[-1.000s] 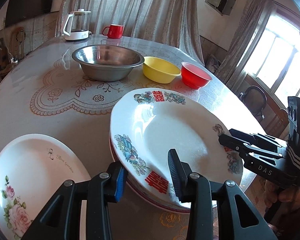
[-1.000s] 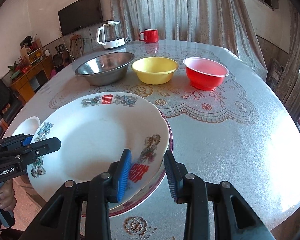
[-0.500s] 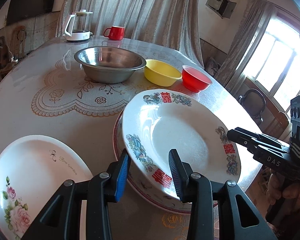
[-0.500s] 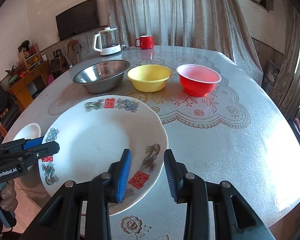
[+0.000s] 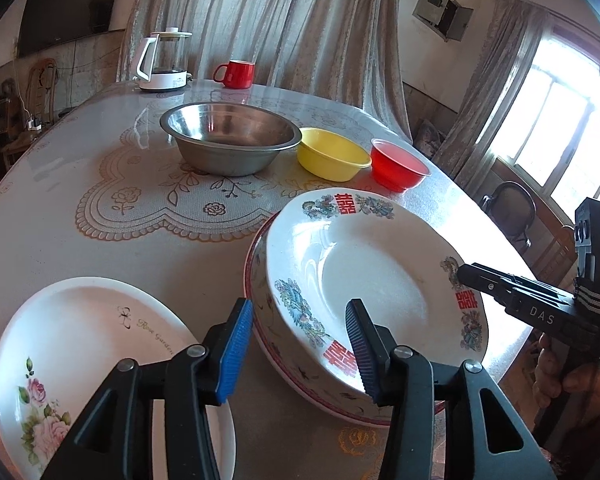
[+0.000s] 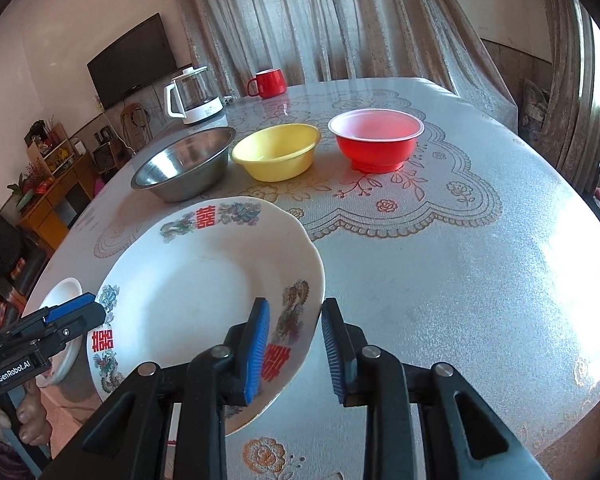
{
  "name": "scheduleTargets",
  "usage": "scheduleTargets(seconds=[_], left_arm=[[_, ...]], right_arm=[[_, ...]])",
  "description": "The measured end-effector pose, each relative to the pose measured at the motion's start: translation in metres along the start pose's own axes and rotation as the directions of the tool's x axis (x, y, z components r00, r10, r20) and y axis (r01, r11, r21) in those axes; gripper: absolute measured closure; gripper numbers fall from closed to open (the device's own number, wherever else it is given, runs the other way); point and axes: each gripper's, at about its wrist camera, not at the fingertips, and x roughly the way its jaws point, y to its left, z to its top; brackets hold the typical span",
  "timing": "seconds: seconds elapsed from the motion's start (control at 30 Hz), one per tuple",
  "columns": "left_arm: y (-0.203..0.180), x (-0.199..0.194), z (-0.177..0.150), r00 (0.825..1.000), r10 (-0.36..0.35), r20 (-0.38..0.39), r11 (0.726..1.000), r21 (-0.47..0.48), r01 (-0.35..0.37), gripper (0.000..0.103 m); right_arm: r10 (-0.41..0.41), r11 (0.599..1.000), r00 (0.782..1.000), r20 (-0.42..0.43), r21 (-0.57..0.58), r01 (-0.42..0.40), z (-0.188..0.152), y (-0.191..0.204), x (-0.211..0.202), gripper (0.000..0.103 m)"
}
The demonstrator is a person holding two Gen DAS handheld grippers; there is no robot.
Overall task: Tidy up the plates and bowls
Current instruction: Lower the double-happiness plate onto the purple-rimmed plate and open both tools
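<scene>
Straddling the near rim of the patterned plate (image 5: 364,272), the left gripper (image 5: 296,320) has one pad outside the edge and the other over the plate's white well. Its jaws have just been opening and stand apart, neither pad pressing on the china.

The plate, white with red characters and bird motifs on its border, sits tilted on a red-rimmed plate (image 5: 256,308) at the near edge of the bench (image 5: 60,208).

The right gripper (image 6: 292,320) comes in from the plate's opposite side. Its jaws have just been closing with the plate's edge between them. The inner pad lies over the decorated border, while a strip of bench shows between the outer pad and the rim, so the jaws are not clamped.

A rose plate (image 5: 80,332) lies flat just beside the left gripper, apart from the stacked pair.

Farther back, a steel bowl (image 5: 228,140), a yellow bowl (image 5: 328,156) and a red bowl (image 5: 396,164) stand in a row on the lace-patterned cover. A kettle (image 5: 164,60) and a red mug (image 5: 236,74) stand at the far edge.
</scene>
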Motion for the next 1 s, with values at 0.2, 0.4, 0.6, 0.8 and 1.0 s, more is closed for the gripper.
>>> scheduleTargets(seconds=[0.2, 0.4, 0.6, 0.8, 1.0], left_arm=[[0.004, 0.0, -0.004, 1.0, -0.007, -0.007, 1.0, -0.013, 0.007, 0.054], [0.002, -0.003, 0.003, 1.0, 0.005, 0.014, 1.0, 0.002, -0.005, 0.053], [-0.001, 0.006, 0.015, 1.0, -0.01, 0.014, 1.0, 0.006, 0.01, 0.044], [-0.003, 0.01, 0.014, 1.0, -0.007, 0.001, 1.0, 0.012, 0.007, 0.043], [-0.006, 0.008, 0.012, 1.0, 0.004, -0.003, 0.999, 0.032, -0.004, 0.043]], right_arm=[[-0.008, 0.998, 1.0, -0.013, -0.058, 0.007, -0.001, 0.01, 0.003, 0.083], [-0.028, 0.997, 1.0, -0.013, -0.074, 0.027, 0.004, 0.013, 0.004, 0.083], [-0.016, 0.999, 1.0, -0.011, -0.042, 0.016, 0.016, 0.003, 0.015, 0.083], [0.021, 0.999, 0.999, -0.03, -0.034, -0.022, 0.018, 0.002, 0.026, 0.082], [0.004, 0.996, 1.0, -0.029, -0.087, -0.006, 0.015, 0.008, 0.023, 0.082]])
